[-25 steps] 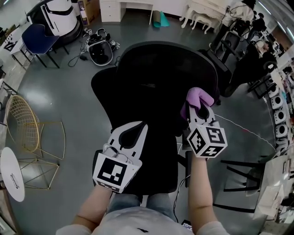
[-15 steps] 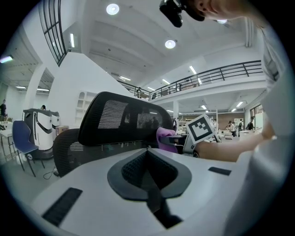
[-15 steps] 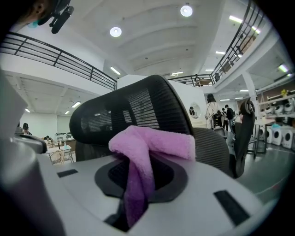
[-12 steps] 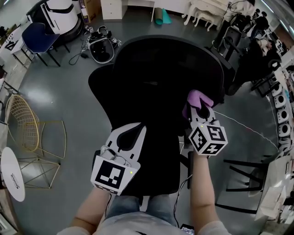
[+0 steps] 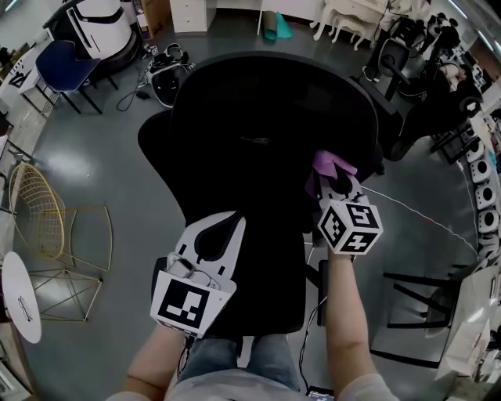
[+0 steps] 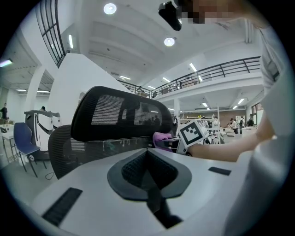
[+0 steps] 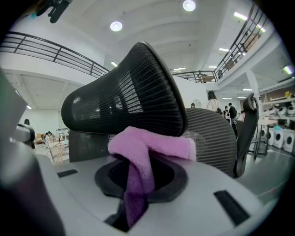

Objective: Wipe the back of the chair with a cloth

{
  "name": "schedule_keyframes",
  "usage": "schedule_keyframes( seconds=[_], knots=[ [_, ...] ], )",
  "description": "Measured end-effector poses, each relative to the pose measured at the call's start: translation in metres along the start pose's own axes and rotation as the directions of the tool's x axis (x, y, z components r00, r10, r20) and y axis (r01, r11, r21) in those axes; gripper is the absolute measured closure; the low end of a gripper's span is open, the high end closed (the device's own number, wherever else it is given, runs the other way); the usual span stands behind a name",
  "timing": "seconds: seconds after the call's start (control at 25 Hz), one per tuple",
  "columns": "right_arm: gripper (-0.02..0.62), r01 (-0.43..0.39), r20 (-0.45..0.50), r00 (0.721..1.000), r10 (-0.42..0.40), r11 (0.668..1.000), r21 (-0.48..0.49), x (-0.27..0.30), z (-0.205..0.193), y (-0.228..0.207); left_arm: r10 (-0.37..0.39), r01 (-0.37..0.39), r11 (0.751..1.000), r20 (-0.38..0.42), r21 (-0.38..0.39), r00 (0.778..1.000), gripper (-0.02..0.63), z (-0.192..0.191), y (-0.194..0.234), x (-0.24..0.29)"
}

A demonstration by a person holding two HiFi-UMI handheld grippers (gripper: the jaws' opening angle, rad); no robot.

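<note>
A large hall had a glossy grey floor (image 5: 102, 149). Along its left edge stood a gold wire chair (image 5: 35, 207), a small round white table (image 5: 19, 298) and a dark blue chair (image 5: 66, 63). White cabinets (image 5: 188, 14) lined the far side. Overhead, round ceiling lights (image 6: 109, 8) shone above a white wall (image 6: 69, 78), and a railed balcony (image 6: 221, 69) ran across.

No words, numbers or brand names can be read anywhere. The cube (image 5: 192, 301) on the left hand-held gripper (image 5: 213, 229) and the cube (image 5: 351, 227) on the right hand-held gripper (image 5: 338, 178) carry only black-and-white square patterns, not letters. Dark marks on a white board (image 5: 17, 72) at the far left are too small to make out.
</note>
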State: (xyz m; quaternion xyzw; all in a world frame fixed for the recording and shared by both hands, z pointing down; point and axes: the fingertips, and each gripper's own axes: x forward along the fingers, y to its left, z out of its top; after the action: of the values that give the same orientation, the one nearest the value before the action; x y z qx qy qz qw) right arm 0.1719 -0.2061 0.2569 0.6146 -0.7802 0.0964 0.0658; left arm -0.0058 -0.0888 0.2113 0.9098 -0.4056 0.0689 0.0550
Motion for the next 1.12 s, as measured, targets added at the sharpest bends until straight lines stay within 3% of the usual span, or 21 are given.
schedule_keyframes(
  seconds=[0.48, 0.72, 1.12],
  knots=[
    [0.525, -0.001, -0.006, 1.0, 0.001, 0.998, -0.068, -0.013, -0.009, -0.025, 0.004, -0.004, 1.0, -0.012, -0.005, 1.0, 0.597, -0.005, -0.026, 0.015],
    [0.525, -0.002, -0.007, 1.0, 0.001, 0.999, -0.038, -0.02, -0.013, -0.044, -0.011, 0.011, 1.0, -0.008, -0.001, 1.0, 0.597, -0.003, -0.04, 0.024],
    [0.525, -0.041, 0.016, 0.999, 0.041, 0.999, 0.01, -0.01, -0.01, -0.032, 0.004, -0.004, 1.0, 0.005, -0.003, 1.0, 0.597, -0.001, -0.033, 0.021]
  ],
)
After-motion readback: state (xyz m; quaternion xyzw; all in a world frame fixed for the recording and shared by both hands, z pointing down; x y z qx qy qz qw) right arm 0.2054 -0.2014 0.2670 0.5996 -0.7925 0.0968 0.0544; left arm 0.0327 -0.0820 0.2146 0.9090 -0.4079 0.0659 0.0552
